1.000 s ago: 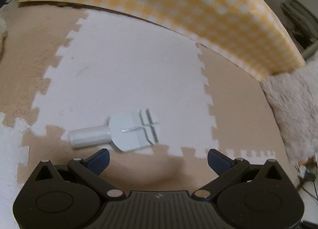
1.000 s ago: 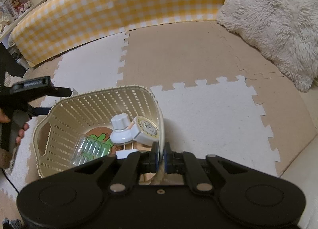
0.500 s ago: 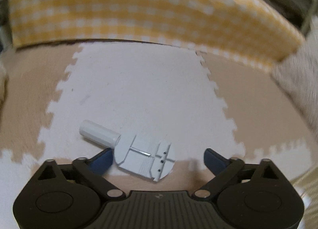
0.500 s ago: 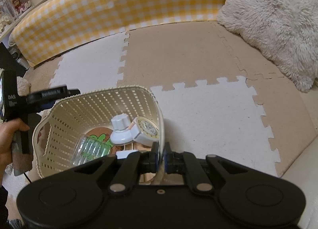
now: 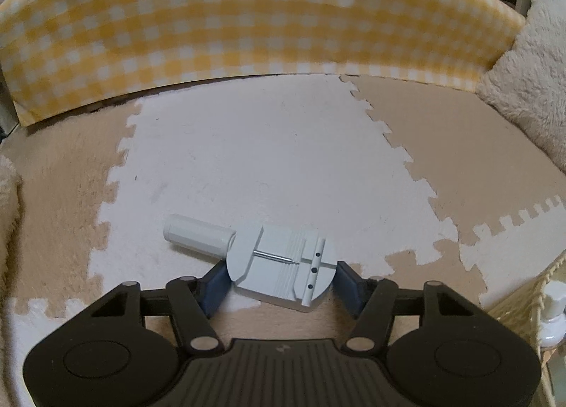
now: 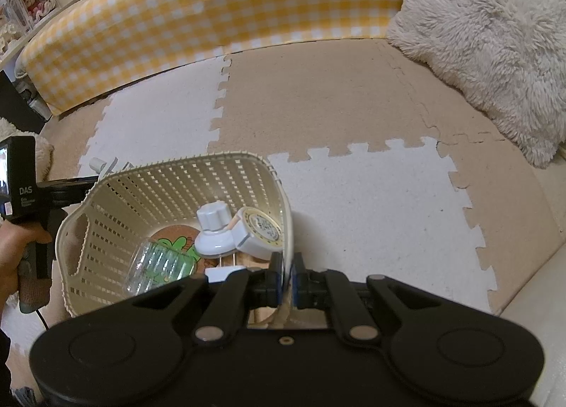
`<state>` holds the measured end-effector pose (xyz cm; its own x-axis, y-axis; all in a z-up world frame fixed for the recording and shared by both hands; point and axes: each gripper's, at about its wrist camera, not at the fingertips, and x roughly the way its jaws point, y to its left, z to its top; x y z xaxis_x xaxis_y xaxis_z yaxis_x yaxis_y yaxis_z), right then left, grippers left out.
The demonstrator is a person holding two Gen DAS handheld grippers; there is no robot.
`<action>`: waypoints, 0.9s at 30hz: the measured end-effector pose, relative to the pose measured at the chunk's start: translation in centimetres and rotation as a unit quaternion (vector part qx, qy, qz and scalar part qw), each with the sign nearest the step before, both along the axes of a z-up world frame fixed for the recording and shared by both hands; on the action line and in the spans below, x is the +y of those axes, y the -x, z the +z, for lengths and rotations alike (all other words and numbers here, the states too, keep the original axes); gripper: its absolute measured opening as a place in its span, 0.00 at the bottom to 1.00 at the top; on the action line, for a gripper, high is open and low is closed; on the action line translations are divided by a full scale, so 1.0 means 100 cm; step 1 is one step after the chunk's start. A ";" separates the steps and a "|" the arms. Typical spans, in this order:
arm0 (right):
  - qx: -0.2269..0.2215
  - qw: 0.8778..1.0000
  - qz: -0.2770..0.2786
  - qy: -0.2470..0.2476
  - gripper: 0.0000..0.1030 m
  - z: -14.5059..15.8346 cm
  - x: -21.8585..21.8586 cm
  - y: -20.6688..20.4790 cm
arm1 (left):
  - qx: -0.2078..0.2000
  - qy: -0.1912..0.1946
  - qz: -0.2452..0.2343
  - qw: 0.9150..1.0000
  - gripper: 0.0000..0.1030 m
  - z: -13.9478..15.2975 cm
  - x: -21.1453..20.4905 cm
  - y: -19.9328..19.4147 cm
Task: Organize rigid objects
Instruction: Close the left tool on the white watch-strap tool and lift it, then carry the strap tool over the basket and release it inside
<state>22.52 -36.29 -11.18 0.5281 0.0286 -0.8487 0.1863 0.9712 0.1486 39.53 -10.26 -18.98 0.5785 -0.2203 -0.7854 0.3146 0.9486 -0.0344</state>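
While its white handle points away to the left, a pale grey watch-link tool [image 5: 281, 263] lies flat on the white tile of the foam floor mat [image 5: 269, 159], its flat round body set between the blue fingers [image 5: 214, 286] of the left gripper [image 5: 283, 283]. Those fingers have just been closing and now stand at a middling width, their pads right at the tool's two sides; whether they already press on it cannot be told. From the right wrist view the tool's tip [image 6: 102, 166] pokes out beyond the far left rim of a cream slotted basket [image 6: 169, 180], and a person's hand [image 6: 16, 251] holds the left gripper's handle at the left edge. Inside the basket rest a white suction-cup knob [image 6: 214, 233], a round white case with a printed label [image 6: 263, 233], a clear ribbed bottle [image 6: 159, 265] and a cork coaster with a green figure [image 6: 177, 242]. At the near edge, the right gripper [image 6: 287, 279] has its fingers pinched tight on the basket's right wall. Beyond the mat run a yellow checked bumper [image 6: 219, 14] and, far right, a fluffy cream cushion [image 6: 491, 35].
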 end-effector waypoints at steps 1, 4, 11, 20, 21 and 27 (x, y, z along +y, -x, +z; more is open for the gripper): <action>0.000 1.000 0.000 0.000 0.06 0.000 0.000 0.000 | 0.002 0.008 0.005 1.000 0.62 0.001 0.002 0.000; 0.000 1.000 0.000 0.000 0.06 0.000 0.000 0.000 | 0.004 0.022 0.021 1.000 0.62 0.006 0.006 0.000; 0.000 1.000 0.000 0.002 0.06 0.000 0.000 0.000 | -0.028 0.064 0.032 0.997 0.62 0.043 0.006 0.008; 0.002 1.000 0.001 -0.002 0.05 -0.002 0.000 0.000 | -0.061 0.091 -0.001 0.994 0.62 0.090 -0.013 0.039; 0.002 1.000 0.001 -0.002 0.05 -0.002 -0.001 0.000 | -0.064 0.095 -0.008 0.993 0.62 0.096 -0.016 0.045; -0.002 1.000 -0.003 0.006 0.06 -0.002 0.003 0.001 | -0.071 0.098 -0.047 0.992 0.62 0.118 -0.035 0.076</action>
<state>22.40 -36.03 -11.41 0.5309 0.0156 -0.8473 0.1925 0.9715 0.1385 31.89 -13.73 -7.15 0.6498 -0.4183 -0.6346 0.4154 0.8946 -0.1644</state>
